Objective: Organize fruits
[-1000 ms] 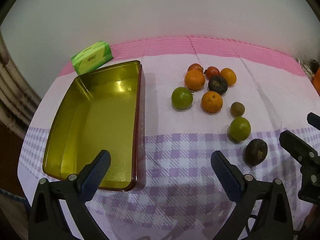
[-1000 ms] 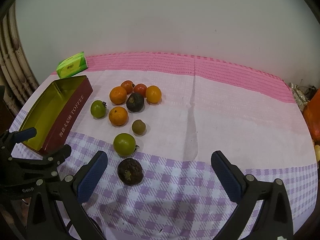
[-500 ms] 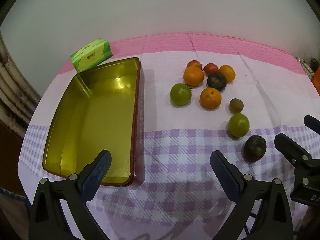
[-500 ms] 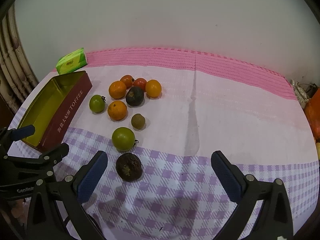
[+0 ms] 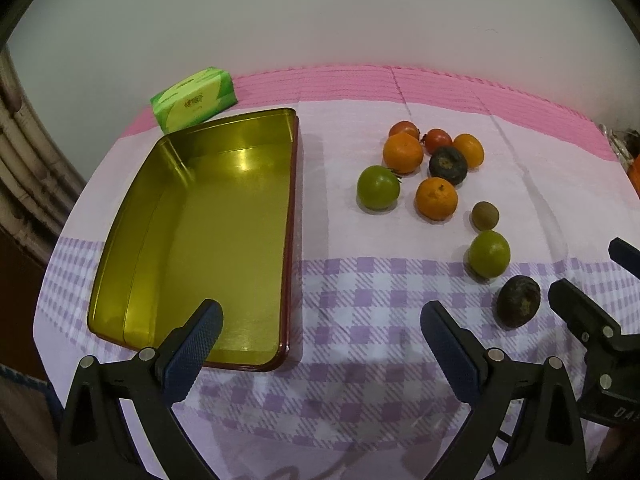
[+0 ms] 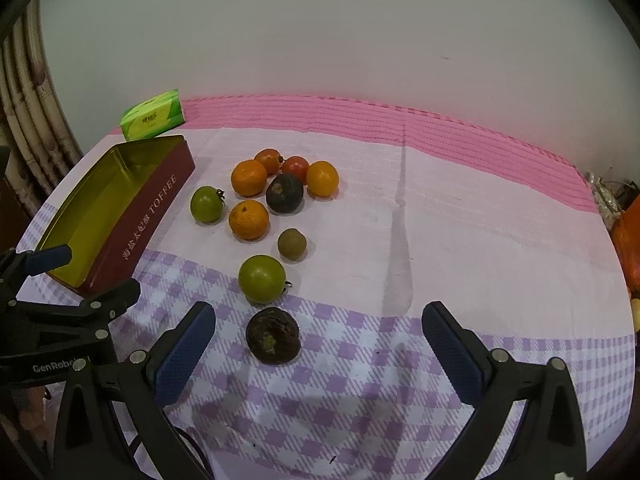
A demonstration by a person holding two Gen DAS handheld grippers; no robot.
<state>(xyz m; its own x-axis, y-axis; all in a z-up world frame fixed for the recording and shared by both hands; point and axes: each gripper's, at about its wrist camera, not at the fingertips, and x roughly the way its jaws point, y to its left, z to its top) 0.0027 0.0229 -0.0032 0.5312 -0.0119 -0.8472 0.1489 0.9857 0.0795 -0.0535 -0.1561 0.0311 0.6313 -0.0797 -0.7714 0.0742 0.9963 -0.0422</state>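
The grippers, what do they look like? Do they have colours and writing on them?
Both the left gripper and the right gripper are black plastic frames with two long fingers tipped in bumpy dark blue pads, plus shiny silver screws. White lettering, partly hidden, marks the left one's side. No sleeves show.

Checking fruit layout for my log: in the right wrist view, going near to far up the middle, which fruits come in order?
Dark wrinkled fruit → large green fruit → small brown fruit → near orange → dark round fruit.

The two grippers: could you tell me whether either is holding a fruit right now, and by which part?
Nothing is held. The left gripper and right gripper are both open and empty; the dark fruit lies free on the cloth.
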